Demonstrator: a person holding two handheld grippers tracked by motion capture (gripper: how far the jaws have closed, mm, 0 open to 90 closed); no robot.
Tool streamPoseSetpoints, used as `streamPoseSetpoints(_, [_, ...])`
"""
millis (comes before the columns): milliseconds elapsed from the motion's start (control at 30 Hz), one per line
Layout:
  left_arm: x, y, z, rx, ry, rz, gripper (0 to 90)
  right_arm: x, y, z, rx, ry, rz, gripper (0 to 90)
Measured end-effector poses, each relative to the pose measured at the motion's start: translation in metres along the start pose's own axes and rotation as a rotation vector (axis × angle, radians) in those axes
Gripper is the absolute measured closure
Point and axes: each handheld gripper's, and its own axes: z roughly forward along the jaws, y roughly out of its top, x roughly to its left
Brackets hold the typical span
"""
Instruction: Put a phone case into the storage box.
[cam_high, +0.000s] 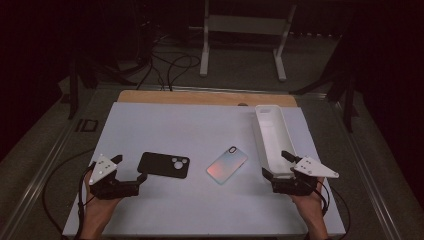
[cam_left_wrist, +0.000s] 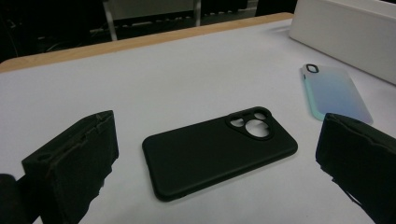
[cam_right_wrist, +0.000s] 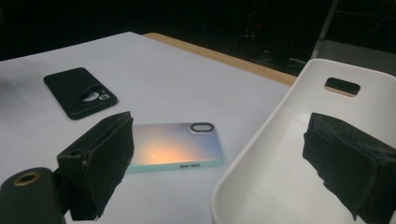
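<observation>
My left gripper (cam_high: 131, 170) and right gripper (cam_high: 273, 163) are black blocks, each topped by a pale grey three-cornered plate dotted with small marks. Dark cables trail off toward the frame's bottom corners. My jaws wear thick, rough-edged black pads (cam_left_wrist: 79, 158); my forearms are bare, unsleeved.

Black phone case (cam_high: 164, 164): matte, rounded corners, a round camera cut-out with smaller holes at one end. It lies flat on the white counter (cam_high: 190, 130), back face up, cut-out end toward the iridescent case, near the left front area. Nothing grips or touches it.

Iridescent phone case (cam_high: 227, 165): pearly, pink-to-blue sheen, mint edge, oval camera opening at its far end. It lies flat, back up, slightly angled, well apart from the black case and just beside the white tray (cam_high: 272, 135).
</observation>
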Motion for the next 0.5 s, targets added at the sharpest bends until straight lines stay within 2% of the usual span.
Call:
streamPoseSetpoints(67, [-0.001,0.000,0.002,0.002,-0.001,-0.005,0.0,0.001,0.000,0.000,0.001,0.005,-0.001,8.8])
streamPoseSetpoints(133, [-0.006,0.004,0.005,0.008,-0.019,-0.003,0.0,0.002,0.000,0.001,0.003,0.003,-0.001,8.8])
streamPoseSetpoints(300, [-0.017,0.013,0.014,0.032,-0.038,0.030,0.0,0.001,0.000,0.000,0.005,0.003,0.002,8.8])
streamPoseSetpoints(333, [-0.022,0.019,0.022,0.036,-0.051,0.047,0.0,0.001,0.000,0.000,0.004,0.003,0.001,8.8])
streamPoseSetpoints(367, [-0.022,0.019,0.022,0.036,-0.051,0.047,0.0,0.001,0.000,0.000,0.004,0.003,0.001,8.8])
streamPoseSetpoints(400, [-0.028,0.026,0.032,0.057,-0.070,0.055,0.0,0.001,0.000,0.000,0.002,0.003,0.001,8.8])
streamPoseSetpoints(500, [-0.036,0.034,0.048,0.091,-0.084,0.073,0.0,0.001,0.001,-0.001,0.000,-0.001,0.006,8.8])
